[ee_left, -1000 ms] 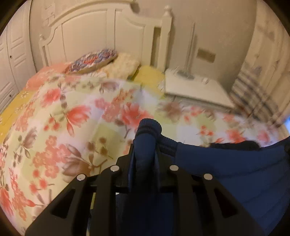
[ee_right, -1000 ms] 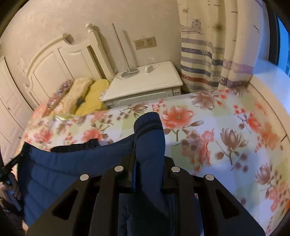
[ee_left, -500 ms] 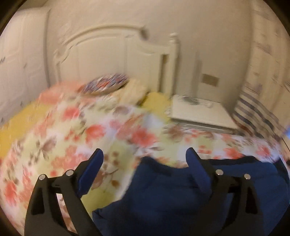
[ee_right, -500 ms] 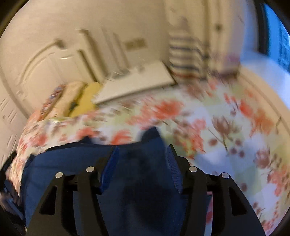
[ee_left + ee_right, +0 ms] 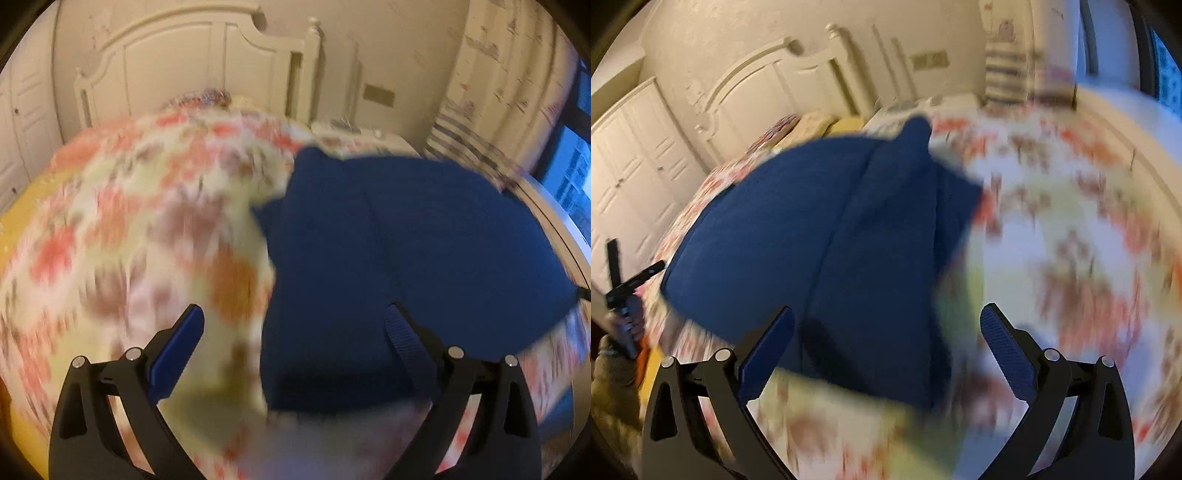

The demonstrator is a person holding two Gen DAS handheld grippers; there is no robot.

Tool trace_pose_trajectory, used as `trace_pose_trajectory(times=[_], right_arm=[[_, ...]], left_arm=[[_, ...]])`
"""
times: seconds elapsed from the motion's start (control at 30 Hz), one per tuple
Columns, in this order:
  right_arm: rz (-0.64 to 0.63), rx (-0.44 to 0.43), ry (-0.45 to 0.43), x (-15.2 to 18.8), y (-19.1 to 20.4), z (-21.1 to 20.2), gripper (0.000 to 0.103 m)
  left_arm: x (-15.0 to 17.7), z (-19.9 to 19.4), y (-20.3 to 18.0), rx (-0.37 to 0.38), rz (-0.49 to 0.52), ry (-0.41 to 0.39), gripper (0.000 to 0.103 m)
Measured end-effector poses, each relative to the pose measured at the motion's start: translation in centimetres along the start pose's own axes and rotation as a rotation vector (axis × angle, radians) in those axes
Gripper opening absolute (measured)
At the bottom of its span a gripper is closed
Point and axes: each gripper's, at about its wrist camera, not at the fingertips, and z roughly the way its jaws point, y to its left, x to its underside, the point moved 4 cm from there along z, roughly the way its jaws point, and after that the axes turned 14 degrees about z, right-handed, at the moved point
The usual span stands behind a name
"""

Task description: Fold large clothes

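Observation:
A dark blue padded garment (image 5: 406, 240) lies folded on the floral bedspread (image 5: 129, 240). My left gripper (image 5: 293, 314) hovers over its near left edge. Its jaws are opening wide, the pads press on nothing, and only the cloth lying below shows between them. In the right wrist view the same garment (image 5: 831, 221) spreads to the left. My right gripper (image 5: 886, 313) hangs above its near right corner with its jaws opening too, free of the cloth. Both views are blurred by motion.
A white headboard (image 5: 207, 66) and pillows (image 5: 812, 122) stand at the far end of the bed. A white nightstand (image 5: 923, 103) and a striped curtain (image 5: 1008, 66) are at the back right. Wardrobe doors (image 5: 631, 158) line the left. A person's hand (image 5: 609, 369) shows at the left edge.
Both grippers were shut on blue cuffs of the garment. They let go, their jaws spread wide, and both drew back toward the near edge. The garment now rests on the bed.

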Motion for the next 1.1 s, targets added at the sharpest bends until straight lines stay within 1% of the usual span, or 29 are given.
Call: trace_pose_trajectory(times=[0.03, 0.1, 0.13, 0.17, 0.2, 0.23, 0.27, 0.3, 0.33, 0.37, 0.4, 0.43, 0.5, 0.57, 0.73, 0.8, 0.87, 0.97, 1.0, 1.03, 1.07, 1.1], right_arm=[[-0.012, -0.007, -0.006, 0.6, 0.2, -0.1, 0.097], [-0.009, -0.037, -0.027, 0.9, 0.5, 0.3, 0.085], [0.010, -0.049, -0.045, 0.8, 0.6, 0.6, 0.084], [0.014, -0.055, -0.060, 0.7, 0.7, 0.9, 0.080], [0.012, -0.058, -0.068, 0.8, 0.7, 0.9, 0.073], [0.007, -0.062, -0.085, 1.0, 1.0, 0.8, 0.070], [-0.003, -0.059, -0.105, 1.5, 1.3, 0.5, 0.063], [-0.018, -0.050, -0.123, 2.0, 1.6, 0.0, 0.053], [-0.028, -0.039, -0.140, 2.4, 1.6, -0.6, 0.048], [-0.028, -0.027, -0.155, 2.7, 1.5, -1.2, 0.037], [-0.027, -0.025, -0.160, 3.0, 1.5, -1.7, 0.033], [-0.027, -0.019, -0.175, 3.6, 1.4, -2.6, 0.032], [-0.022, -0.003, -0.186, 4.7, 0.8, -3.9, 0.025], [0.001, -0.022, -0.176, 6.0, -0.1, -5.3, 0.025], [-0.025, -0.046, -0.161, 9.7, -0.6, -7.8, 0.025], [-0.048, -0.053, -0.147, 11.0, 0.0, -8.1, 0.025], [-0.084, -0.020, -0.122, 12.0, 0.4, -8.4, 0.025], [-0.008, -0.054, -0.092, 12.0, -0.7, -9.3, 0.026], [0.000, -0.042, -0.078, 11.8, -0.8, -9.6, 0.026], [-0.020, -0.001, -0.086, 11.4, -0.4, -10.0, 0.027], [-0.043, 0.039, -0.104, 11.0, 0.3, -10.4, 0.027], [-0.073, 0.089, -0.136, 10.0, 1.2, -10.8, 0.027]], left_arm=[[0.7, 0.2, -0.2, 0.005, 0.008, 0.005, 0.098], [1.4, 1.0, -0.6, -0.003, -0.007, -0.014, 0.098], [1.3, 1.2, -0.6, 0.013, -0.027, -0.028, 0.098], [1.0, 1.7, -0.6, 0.044, -0.063, -0.044, 0.098], [1.0, 1.9, -0.7, 0.062, -0.078, -0.049, 0.091], [0.8, 2.4, -0.9, 0.106, -0.093, -0.052, 0.077], [0.6, 2.8, -1.1, 0.133, -0.113, -0.048, 0.072], [0.6, 2.8, -1.2, 0.148, -0.132, -0.053, 0.061], [0.8, 2.3, -1.5, 0.145, -0.137, -0.058, 0.049], [0.9, 1.9, -1.8, 0.124, -0.119, -0.059, 0.043], [1.0, 1.5, -2.1, 0.111, -0.101, -0.058, 0.038], [1.5, 0.9, -2.6, 0.111, -0.081, -0.055, 0.036], [2.2, -0.1, -3.3, 0.106, -0.055, -0.049, 0.035], [3.5, -1.6, -4.5, 0.086, -0.008, -0.048, 0.035], [6.7, -3.9, -5.2, 0.119, -0.011, -0.083, 0.037], [7.0, -4.1, -5.3, 0.114, 0.000, -0.084, 0.037], [7.1, -4.2, -5.4, 0.105, 0.018, -0.071, 0.038], [7.3, -4.7, -5.9, 0.088, 0.069, -0.047, 0.040], [7.4, -5.1, -6.0, 0.070, 0.105, -0.037, 0.043], [7.3, -5.5, -5.9, 0.045, 0.126, -0.027, 0.048], [7.1, -6.0, -5.7, 0.023, 0.131, -0.023, 0.051], [6.4, -6.7, -5.2, -0.020, 0.124, -0.030, 0.058]])
